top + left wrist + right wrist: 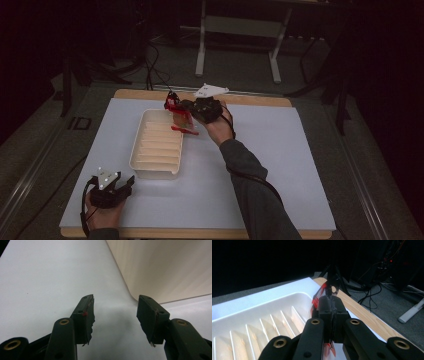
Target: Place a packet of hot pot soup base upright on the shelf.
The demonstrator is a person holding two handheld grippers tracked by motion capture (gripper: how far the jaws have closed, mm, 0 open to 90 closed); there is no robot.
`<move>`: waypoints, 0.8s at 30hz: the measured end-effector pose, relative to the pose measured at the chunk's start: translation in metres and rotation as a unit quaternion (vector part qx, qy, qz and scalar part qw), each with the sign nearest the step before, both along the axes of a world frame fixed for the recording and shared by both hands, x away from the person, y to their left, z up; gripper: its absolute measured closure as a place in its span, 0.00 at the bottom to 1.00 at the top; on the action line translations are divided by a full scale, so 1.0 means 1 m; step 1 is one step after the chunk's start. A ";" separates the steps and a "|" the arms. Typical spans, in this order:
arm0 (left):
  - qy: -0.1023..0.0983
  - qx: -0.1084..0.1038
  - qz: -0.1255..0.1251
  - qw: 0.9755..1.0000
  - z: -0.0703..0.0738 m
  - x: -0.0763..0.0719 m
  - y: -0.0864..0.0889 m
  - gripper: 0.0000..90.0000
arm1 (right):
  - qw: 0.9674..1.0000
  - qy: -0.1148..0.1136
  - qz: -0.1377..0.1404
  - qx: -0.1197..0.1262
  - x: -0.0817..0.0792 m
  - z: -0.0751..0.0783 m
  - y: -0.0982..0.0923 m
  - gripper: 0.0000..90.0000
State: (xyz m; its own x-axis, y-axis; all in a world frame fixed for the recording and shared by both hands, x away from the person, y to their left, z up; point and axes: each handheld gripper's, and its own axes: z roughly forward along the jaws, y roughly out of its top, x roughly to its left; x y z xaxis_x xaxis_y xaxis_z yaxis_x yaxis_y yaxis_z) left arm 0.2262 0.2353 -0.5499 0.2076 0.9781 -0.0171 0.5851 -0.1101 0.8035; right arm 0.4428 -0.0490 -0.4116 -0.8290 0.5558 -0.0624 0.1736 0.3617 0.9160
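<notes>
Worktop, white over a wooden edge, carries everything here. Nearest the person, the left hand-held gripper rests low on it, jaws spread wide with nothing between them; the tray's near corner sits just ahead of its tips, apart from them.

The tray is a pale ribbed rack with a row of upright slots running away from the person.

Farther off, the right hand-held gripper hovers at the tray's far right corner, jaws pressed fully together on a thin packet, red with a clear or glossy panel. The packet stands roughly edge-up between the pads, its upper end poking past the tips and a lower corner hanging below them. What it contains cannot be told. A second red piece lies just below this gripper, by the tray's right rim.

The packet looks light, flat and floppy, probably slick film, so it could bend or slip sideways. A grip near the middle of one edge, as now, seems soundest for steering it into a slot.
</notes>
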 end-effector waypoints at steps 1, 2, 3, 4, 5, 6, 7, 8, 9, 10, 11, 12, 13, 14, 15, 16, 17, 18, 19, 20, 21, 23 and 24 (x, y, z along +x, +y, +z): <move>0.000 0.000 0.000 1.000 0.000 0.000 0.000 0.53 | 1.000 0.000 0.000 0.000 0.000 0.000 0.000 0.99; 0.000 0.000 -0.001 1.000 0.000 0.000 0.000 0.53 | 1.000 0.000 -0.003 0.004 0.001 0.000 0.003 0.99; 0.000 0.000 -0.001 1.000 0.000 0.000 0.000 0.53 | 1.000 0.000 -0.003 0.004 0.001 0.000 0.003 0.99; -0.001 0.001 -0.001 1.000 0.000 0.000 0.000 0.53 | 1.000 0.002 -0.003 0.005 0.001 -0.001 0.007 0.99; -0.001 0.001 -0.001 1.000 0.000 0.000 0.000 0.53 | 1.000 0.002 -0.003 0.005 0.001 -0.001 0.007 0.99; -0.001 0.001 -0.001 1.000 0.000 0.000 0.000 0.53 | 1.000 0.001 -0.006 0.007 0.001 -0.001 0.011 0.99; -0.001 0.001 -0.001 1.000 0.000 0.000 0.000 0.53 | 1.000 0.001 -0.006 0.007 0.001 -0.001 0.011 0.99; -0.002 0.000 -0.001 1.000 0.000 -0.001 0.000 0.53 | 1.000 0.002 -0.007 0.009 0.001 -0.002 0.016 0.99; -0.002 0.000 -0.001 1.000 0.000 -0.001 0.000 0.53 | 1.000 0.002 -0.007 0.009 0.001 -0.002 0.016 0.99; -0.002 0.000 -0.001 1.000 0.000 -0.001 0.000 0.53 | 1.000 0.007 -0.005 0.014 0.001 -0.004 0.020 0.99; -0.002 0.000 -0.001 1.000 0.000 -0.001 0.000 0.53 | 1.000 0.007 -0.005 0.014 0.001 -0.004 0.020 0.99; -0.001 -0.001 -0.001 1.000 0.000 -0.001 0.001 0.53 | 1.000 0.012 -0.001 0.018 0.000 -0.006 0.025 0.99; -0.001 -0.001 -0.001 1.000 0.000 -0.001 0.001 0.53 | 1.000 0.012 -0.001 0.018 0.000 -0.006 0.025 0.99; -0.002 -0.001 -0.001 1.000 0.000 -0.001 0.001 0.53 | 1.000 0.015 0.000 0.018 -0.002 -0.010 0.030 0.99; -0.002 -0.001 -0.001 1.000 0.000 -0.001 0.001 0.53 | 1.000 0.015 0.000 0.018 -0.002 -0.010 0.030 0.99; -0.003 -0.001 -0.001 1.000 0.000 -0.001 0.001 0.53 | 1.000 0.021 0.003 0.018 -0.002 -0.013 0.035 0.99; -0.003 -0.001 -0.001 1.000 0.000 -0.001 0.001 0.53 | 1.000 0.021 0.004 0.017 -0.003 -0.015 0.036 0.99; -0.003 -0.001 -0.001 1.000 0.000 -0.001 0.001 0.53 | 1.000 0.024 0.005 0.019 -0.003 -0.016 0.039 0.99; -0.003 -0.001 -0.001 1.000 0.000 -0.001 0.001 0.53 | 1.000 0.024 0.005 0.019 -0.003 -0.016 0.039 0.99; -0.003 -0.002 -0.001 1.000 0.000 -0.001 0.001 0.53 | 0.999 0.028 0.008 0.025 -0.005 -0.017 0.043 0.99; -0.003 -0.002 -0.001 1.000 0.000 -0.001 0.001 0.53 | 0.999 0.028 0.008 0.025 -0.005 -0.017 0.043 0.99; -0.002 -0.001 -0.001 1.000 0.000 -0.001 0.001 0.53 | 0.999 0.033 0.015 0.027 -0.008 -0.019 0.048 0.99; -0.003 -0.001 -0.001 1.000 0.000 -0.001 0.001 0.53 | 0.999 0.033 0.021 0.025 -0.011 -0.021 0.053 0.99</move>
